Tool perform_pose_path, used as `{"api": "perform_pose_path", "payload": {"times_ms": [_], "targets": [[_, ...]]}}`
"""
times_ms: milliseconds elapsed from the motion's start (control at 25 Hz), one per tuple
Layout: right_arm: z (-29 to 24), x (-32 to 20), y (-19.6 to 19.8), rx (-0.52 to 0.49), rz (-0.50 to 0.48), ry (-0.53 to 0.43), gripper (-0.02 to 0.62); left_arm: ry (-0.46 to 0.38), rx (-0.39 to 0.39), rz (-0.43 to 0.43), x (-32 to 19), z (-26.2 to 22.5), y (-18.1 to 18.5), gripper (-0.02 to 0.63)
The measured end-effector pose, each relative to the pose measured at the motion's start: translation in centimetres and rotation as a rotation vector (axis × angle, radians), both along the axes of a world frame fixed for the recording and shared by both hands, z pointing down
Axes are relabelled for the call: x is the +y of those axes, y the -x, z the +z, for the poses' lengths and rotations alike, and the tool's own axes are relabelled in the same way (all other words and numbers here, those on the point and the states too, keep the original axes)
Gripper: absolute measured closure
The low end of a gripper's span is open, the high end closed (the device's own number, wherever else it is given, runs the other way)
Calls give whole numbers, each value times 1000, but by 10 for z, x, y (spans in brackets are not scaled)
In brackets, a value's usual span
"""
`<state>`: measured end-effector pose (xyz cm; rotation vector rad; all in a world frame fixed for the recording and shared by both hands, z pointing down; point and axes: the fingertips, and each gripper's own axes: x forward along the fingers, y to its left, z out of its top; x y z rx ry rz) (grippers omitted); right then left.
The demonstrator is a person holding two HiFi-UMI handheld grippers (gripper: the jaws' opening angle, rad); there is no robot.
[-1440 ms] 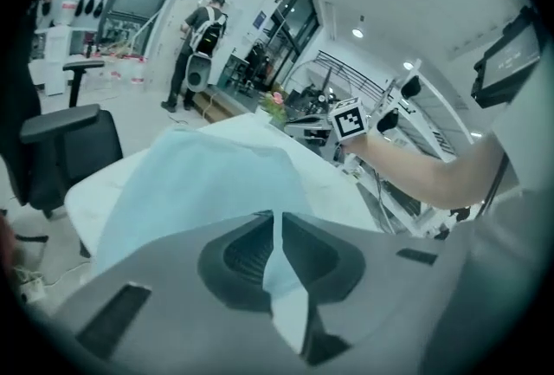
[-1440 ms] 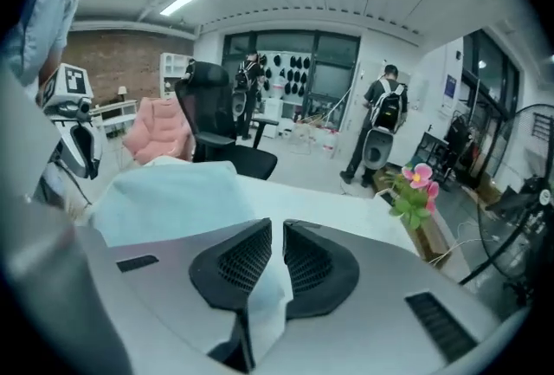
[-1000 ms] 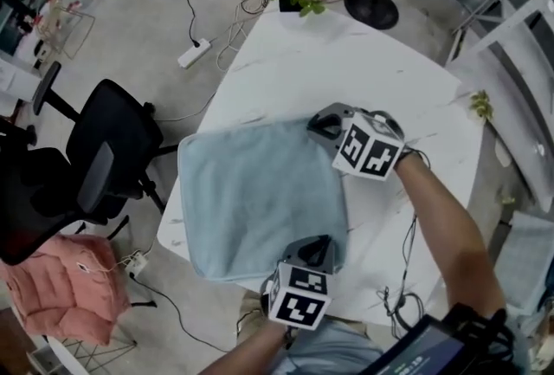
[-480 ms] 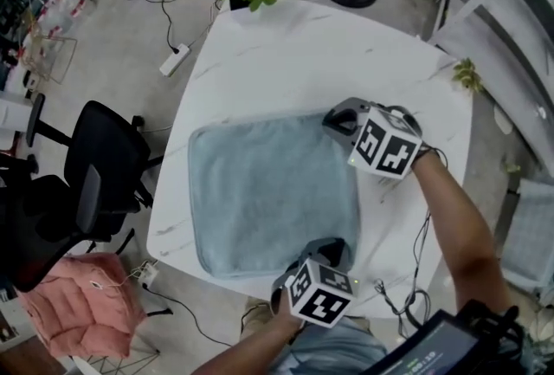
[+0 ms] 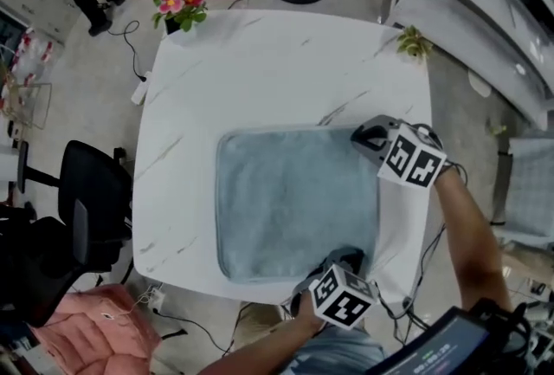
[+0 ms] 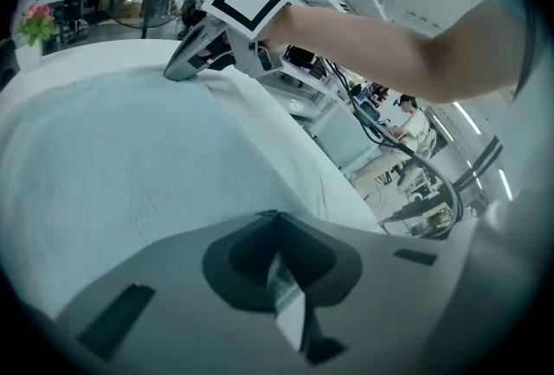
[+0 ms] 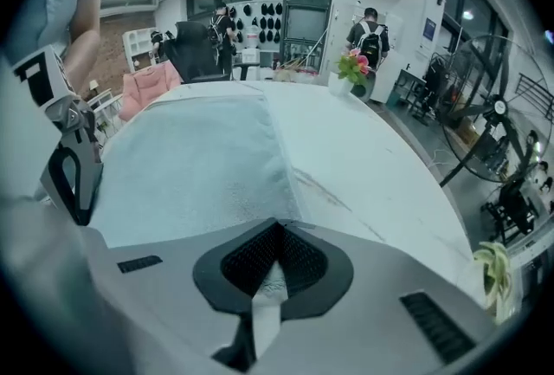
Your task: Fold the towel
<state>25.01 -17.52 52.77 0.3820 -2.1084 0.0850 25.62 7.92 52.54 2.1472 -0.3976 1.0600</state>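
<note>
**Both grippers pinch corners of the flat towel**

The light blue towel (image 5: 294, 200) lies spread flat on the white marbled worktop (image 5: 260, 61), stretching away from both sets of fingers toward the worktop's middle. The left gripper (image 5: 349, 261) has its fingers closed on the towel corner at the worktop's near edge, with cloth nipped between them. The right gripper (image 5: 370, 137) has its fingers closed on the next corner along the same towel edge. Well ahead of the right gripper's fingers, at the worktop's far corner, stand pink flowers (image 5: 180, 5). A small green plant (image 5: 414, 42) sits off to their right.
</note>
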Motion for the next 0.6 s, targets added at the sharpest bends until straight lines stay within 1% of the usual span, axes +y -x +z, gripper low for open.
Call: {"api": "perform_pose_path", "payload": {"times_ms": [80,160,240,280,320,440,520,600], "targets": [[0,6,-10,2,30,-20,580,-17,6,19,4,-1,-7,597],[-7,8,-7,-28,74,-30,568,-31,43,2,0,-9,-4,595],[-32,10,4,-136,146,-3,483,-46,101,-28,-7,-25,4,588],[-49,13,8,-197,184,9,442,-59,128,-37,-11,-35,9,553],[-65,16,9,-252,220,13,427,-75,150,-41,-13,-45,15,511],[-115,24,1,-371,348,-19,419,-143,196,-56,-23,-79,36,486],[-140,28,-15,-404,451,-68,417,-191,230,-79,-31,-101,52,487],[-155,38,-37,-406,571,-114,413,-224,265,-96,-37,-117,69,488]]}}
